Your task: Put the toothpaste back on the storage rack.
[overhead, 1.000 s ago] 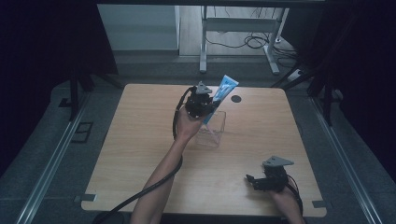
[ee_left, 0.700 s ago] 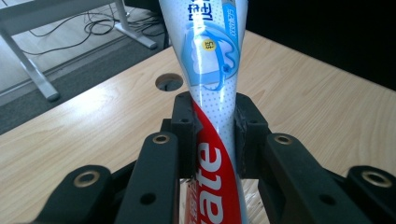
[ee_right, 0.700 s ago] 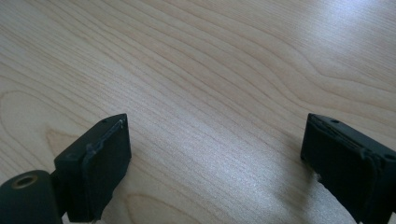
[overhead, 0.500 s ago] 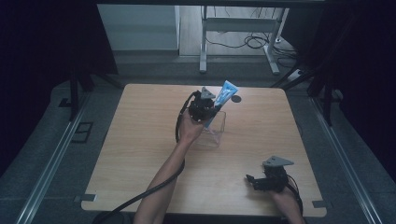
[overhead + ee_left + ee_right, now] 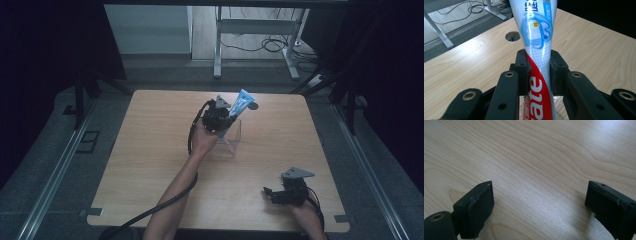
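Blue-and-white toothpaste tube (image 5: 537,37) is sitting pinched in the left claw (image 5: 537,67) above a clear box (image 5: 231,140), while the right claw (image 5: 539,202) is resting spread on the desk (image 5: 150,150).

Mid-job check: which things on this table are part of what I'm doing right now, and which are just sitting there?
In the job:
left gripper, shut on the toothpaste tube
clear box under the tube

Just there:
right gripper, open, nothing between its jaws, low over the table
round hole in the tabletop
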`<move>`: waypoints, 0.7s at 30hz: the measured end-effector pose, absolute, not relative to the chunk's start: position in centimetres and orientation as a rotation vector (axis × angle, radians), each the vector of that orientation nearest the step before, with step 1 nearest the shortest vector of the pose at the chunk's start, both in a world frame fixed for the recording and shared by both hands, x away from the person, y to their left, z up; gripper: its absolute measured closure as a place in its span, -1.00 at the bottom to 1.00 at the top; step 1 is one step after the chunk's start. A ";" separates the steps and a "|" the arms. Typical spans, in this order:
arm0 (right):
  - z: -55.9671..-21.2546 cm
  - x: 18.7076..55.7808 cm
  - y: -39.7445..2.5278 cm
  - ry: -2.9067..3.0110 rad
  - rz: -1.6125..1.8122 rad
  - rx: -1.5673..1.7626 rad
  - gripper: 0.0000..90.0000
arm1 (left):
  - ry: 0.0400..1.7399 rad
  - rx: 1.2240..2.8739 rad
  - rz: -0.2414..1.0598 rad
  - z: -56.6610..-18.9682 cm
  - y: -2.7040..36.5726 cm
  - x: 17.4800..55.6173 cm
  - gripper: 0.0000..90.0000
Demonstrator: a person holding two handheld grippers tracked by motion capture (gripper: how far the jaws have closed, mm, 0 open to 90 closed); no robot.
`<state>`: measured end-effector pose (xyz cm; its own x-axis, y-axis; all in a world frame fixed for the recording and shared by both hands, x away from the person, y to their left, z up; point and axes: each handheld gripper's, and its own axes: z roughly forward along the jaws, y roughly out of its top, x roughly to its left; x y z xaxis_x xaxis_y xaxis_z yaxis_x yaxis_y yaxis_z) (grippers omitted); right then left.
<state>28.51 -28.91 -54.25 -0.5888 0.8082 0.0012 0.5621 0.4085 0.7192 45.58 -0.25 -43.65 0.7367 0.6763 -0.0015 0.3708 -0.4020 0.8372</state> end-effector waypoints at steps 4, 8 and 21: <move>-54.2 28.5 -28.9 2.323 0.987 1.182 -0.82 | 0.784 2.052 0.423 -43.9 -0.3 45.5 0.60; -54.2 28.5 -28.9 2.323 0.987 1.182 -0.82 | 0.785 2.059 0.412 -44.3 -0.3 45.5 0.60; -54.2 28.5 -28.9 2.323 0.987 1.183 -0.82 | 0.774 2.108 0.398 -44.9 -0.4 45.2 0.59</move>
<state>28.50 -28.90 -54.25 -0.5890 0.8082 0.0017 0.5624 0.4084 0.7190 45.22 -0.39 -44.87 0.7595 0.6504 0.0090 0.3857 -0.4615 0.7989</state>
